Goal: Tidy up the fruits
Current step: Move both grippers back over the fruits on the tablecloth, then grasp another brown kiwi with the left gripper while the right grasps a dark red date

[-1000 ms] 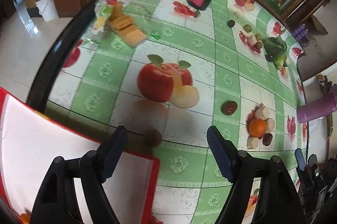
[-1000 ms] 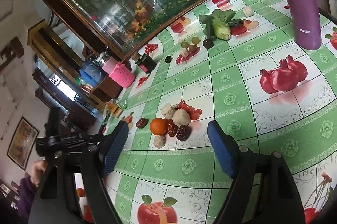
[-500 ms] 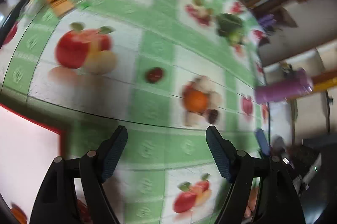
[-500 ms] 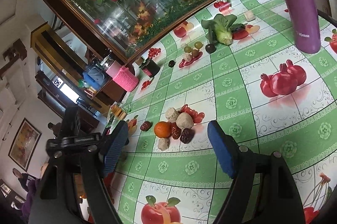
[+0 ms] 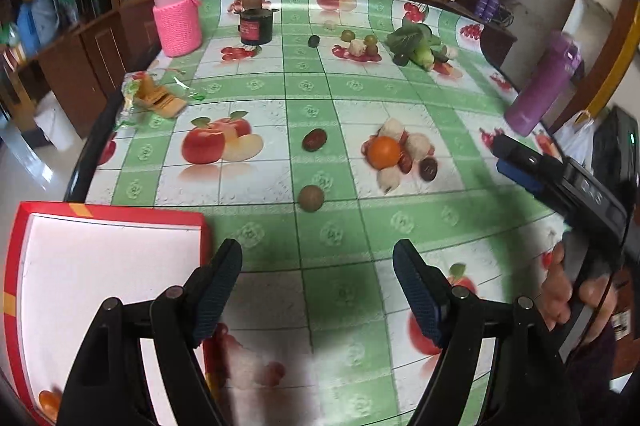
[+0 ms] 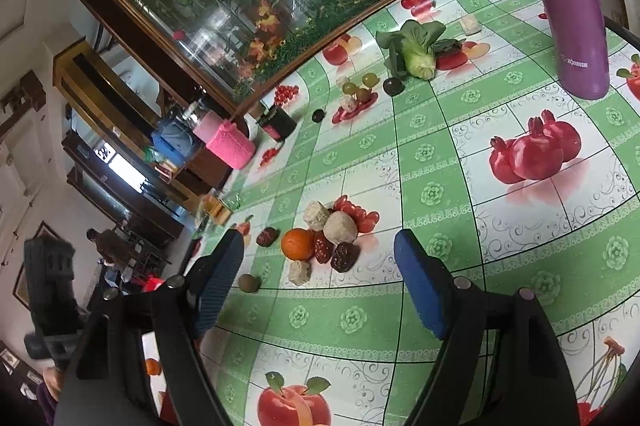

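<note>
The left gripper [image 5: 318, 290] is seen with its jaws held wide apart and nothing between them, poised above the green-checked table [image 5: 400, 98] close to its near edge, and the red-rimmed tray [image 5: 112, 214] is found at the near left corner, just beside the left jaw; one small orange fruit [image 5: 50, 400] is already lying in the tray's near end. Straight ahead of these jaws, along the line they point, a round brownish-green fruit [image 5: 311, 198] is lying alone on the cloth, and a dark red date [image 5: 314, 139] is lying further off on the same line, its long axis tilted slightly across the jaws' gap. Off to the right of that line, toward the table's middle, the main cluster is gathered: an orange [image 5: 384, 152] is ringed by pale knobbly pieces and dark dates, all touching or nearly so. The right gripper [image 6: 320, 280] is likewise held open and empty, and through its own view the cluster is framed almost squarely between its fingers, with the orange [image 6: 298, 244] lying just left of centre. So the relation is judged thus: the lone round fruit lies nearest the left jaws and the tray, and would likely be taken by the left hand, while the cluster is better faced by the right, which is well apart from the tray
</note>
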`<action>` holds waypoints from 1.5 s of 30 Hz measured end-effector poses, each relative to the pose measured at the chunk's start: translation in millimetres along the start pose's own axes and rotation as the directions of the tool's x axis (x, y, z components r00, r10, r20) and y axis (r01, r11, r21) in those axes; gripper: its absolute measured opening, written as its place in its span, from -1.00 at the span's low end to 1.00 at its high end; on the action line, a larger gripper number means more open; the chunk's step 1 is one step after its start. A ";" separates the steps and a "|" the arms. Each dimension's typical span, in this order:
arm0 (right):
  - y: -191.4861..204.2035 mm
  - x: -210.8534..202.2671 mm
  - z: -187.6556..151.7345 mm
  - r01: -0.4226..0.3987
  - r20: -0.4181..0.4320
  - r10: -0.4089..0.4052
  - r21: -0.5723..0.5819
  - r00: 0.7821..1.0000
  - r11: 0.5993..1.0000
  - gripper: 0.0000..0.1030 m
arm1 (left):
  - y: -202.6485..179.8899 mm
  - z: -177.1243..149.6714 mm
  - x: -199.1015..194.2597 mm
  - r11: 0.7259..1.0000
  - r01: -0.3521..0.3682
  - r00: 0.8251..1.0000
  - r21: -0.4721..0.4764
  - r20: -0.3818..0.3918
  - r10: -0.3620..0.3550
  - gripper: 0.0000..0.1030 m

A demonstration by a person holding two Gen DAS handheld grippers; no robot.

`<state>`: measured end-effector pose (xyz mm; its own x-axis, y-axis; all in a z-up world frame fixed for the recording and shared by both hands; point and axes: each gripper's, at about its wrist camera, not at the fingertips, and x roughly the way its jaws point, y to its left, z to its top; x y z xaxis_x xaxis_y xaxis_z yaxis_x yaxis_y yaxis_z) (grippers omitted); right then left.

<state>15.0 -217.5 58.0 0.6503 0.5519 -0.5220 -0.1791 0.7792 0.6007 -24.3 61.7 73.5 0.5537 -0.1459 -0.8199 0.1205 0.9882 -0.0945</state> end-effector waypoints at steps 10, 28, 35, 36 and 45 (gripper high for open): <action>13.7 60.8 -13.4 0.151 -0.154 -0.181 -0.187 0.971 0.971 0.02 | -13.1 -10.6 10.2 0.990 -0.105 0.993 0.098 0.065 0.099 0.51; 22.8 74.3 -12.0 0.302 -0.102 -0.352 -0.329 0.931 0.895 -0.61 | -30.6 16.9 63.9 0.971 -0.191 0.981 0.145 -0.002 0.193 0.41; 16.6 53.1 -1.1 0.251 -0.066 -0.272 -0.231 0.960 0.940 -0.61 | -28.5 19.7 77.3 0.975 -0.180 0.982 0.130 -0.034 0.185 -0.07; 18.0 50.9 -0.9 0.240 -0.059 -0.259 -0.227 0.964 0.944 -0.61 | -28.4 20.4 78.7 0.976 -0.177 0.983 0.124 -0.034 0.182 -0.10; 17.5 52.1 -0.8 0.229 -0.067 -0.248 -0.213 0.966 0.950 -0.60 | -29.1 22.7 90.0 0.985 -0.149 0.988 0.083 -0.038 0.153 -0.58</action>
<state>45.1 -174.9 40.8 0.6236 0.3597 -0.6941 -0.1780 0.9299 0.3220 40.7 18.8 15.3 0.5336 0.0085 -0.8457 0.1045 0.9916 0.0759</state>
